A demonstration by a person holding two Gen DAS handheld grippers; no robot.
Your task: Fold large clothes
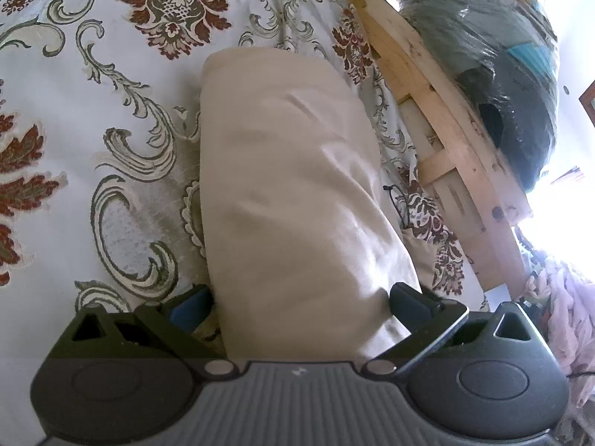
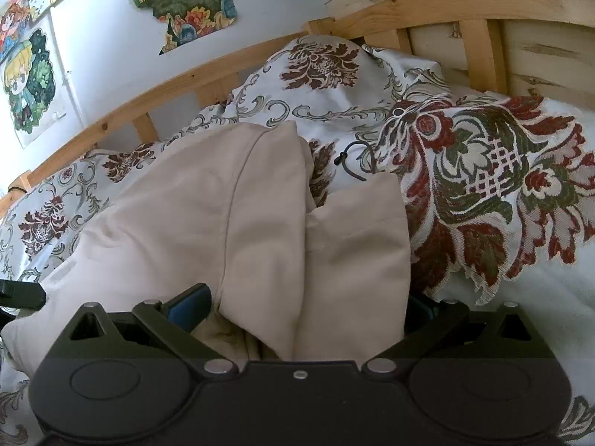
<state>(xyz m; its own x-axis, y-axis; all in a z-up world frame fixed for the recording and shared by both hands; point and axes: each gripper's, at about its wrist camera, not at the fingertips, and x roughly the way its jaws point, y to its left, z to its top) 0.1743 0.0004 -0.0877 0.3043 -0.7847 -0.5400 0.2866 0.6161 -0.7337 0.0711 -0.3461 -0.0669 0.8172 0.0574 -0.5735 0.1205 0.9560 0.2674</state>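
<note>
A beige garment (image 1: 290, 186) lies folded into a long narrow bundle on a floral bedspread (image 1: 111, 148). My left gripper (image 1: 297, 306) is open, its fingers (image 1: 409, 303) standing wide on either side of the bundle's near end. In the right wrist view the same garment (image 2: 241, 204) shows two overlapping folded layers and a black drawstring (image 2: 357, 156) at its far edge. My right gripper (image 2: 305, 308) is also open and wide. The cloth lies between its fingers (image 2: 189, 306), and the right-hand finger is mostly hidden behind the fabric.
A wooden bed frame (image 1: 446, 130) runs along the bedspread's far side, and the bedspread (image 2: 483, 171) is bunched against its rail (image 2: 465, 7). A plastic-wrapped dark bundle (image 1: 502, 74) sits beyond the rail. Posters (image 2: 182, 3) hang on the wall. Pink fabric (image 1: 569, 316) lies at the right edge.
</note>
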